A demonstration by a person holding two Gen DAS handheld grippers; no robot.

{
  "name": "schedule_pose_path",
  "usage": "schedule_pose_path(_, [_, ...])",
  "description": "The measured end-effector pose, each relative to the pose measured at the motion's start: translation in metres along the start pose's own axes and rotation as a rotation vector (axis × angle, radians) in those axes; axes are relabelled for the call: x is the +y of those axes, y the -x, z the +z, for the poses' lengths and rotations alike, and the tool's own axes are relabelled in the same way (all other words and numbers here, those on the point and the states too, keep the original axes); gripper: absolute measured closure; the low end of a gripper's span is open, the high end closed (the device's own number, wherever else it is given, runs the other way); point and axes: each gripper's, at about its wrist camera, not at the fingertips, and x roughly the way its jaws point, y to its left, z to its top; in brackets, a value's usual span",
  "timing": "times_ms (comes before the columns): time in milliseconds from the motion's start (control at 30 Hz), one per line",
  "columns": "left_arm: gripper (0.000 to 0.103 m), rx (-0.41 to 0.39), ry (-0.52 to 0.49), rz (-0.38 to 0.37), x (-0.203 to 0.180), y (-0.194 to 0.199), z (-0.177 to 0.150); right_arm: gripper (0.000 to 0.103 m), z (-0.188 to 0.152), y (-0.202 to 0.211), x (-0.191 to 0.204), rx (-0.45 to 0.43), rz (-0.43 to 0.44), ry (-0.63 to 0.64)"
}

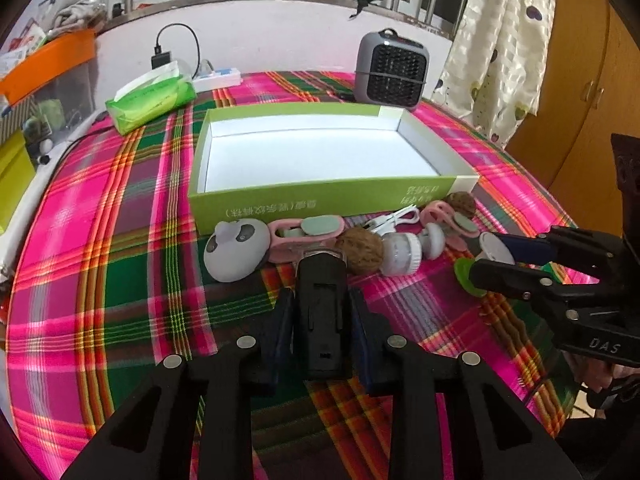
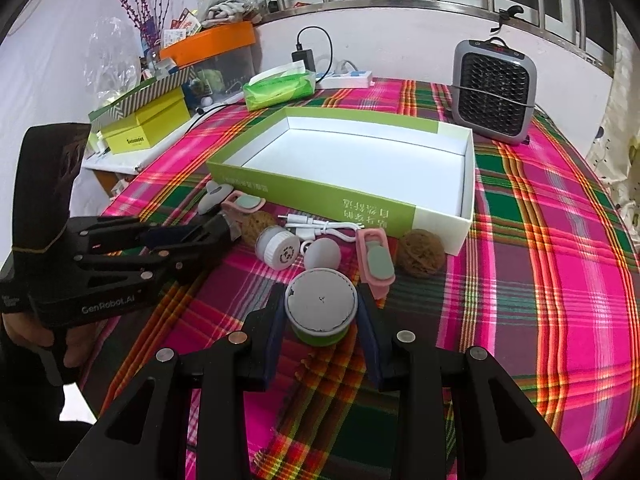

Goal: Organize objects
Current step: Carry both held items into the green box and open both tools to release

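Black and rigid, the small device [image 1: 320, 312] sits clamped in your left hand-held gripper [image 1: 322, 334] — hold its flat sides. Your right hand-held gripper [image 2: 320, 322] pinches the light, slippery round tub [image 2: 320, 308]; the green box [image 2: 320, 194] waits at twelve o'clock.

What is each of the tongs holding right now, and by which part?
Left tongs: a black device, pinched across its long sides. Right tongs: a small round green tub, gripped across its wall under the grey lid.
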Motion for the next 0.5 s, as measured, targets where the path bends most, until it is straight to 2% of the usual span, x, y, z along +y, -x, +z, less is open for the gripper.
schedule_pose_path(233, [0.078, -0.046, -0.003, -0.005, -0.009, 0.014, 0.008, 0.068, 0.004, 0.003, 0.002, -0.018, 0.007, 0.016])
schedule_pose_path(500, [0.078, -0.047, -0.014, 0.01, -0.016, 0.007, 0.024, 0.068, 0.016, 0.003, 0.0, -0.045, 0.006, 0.026])
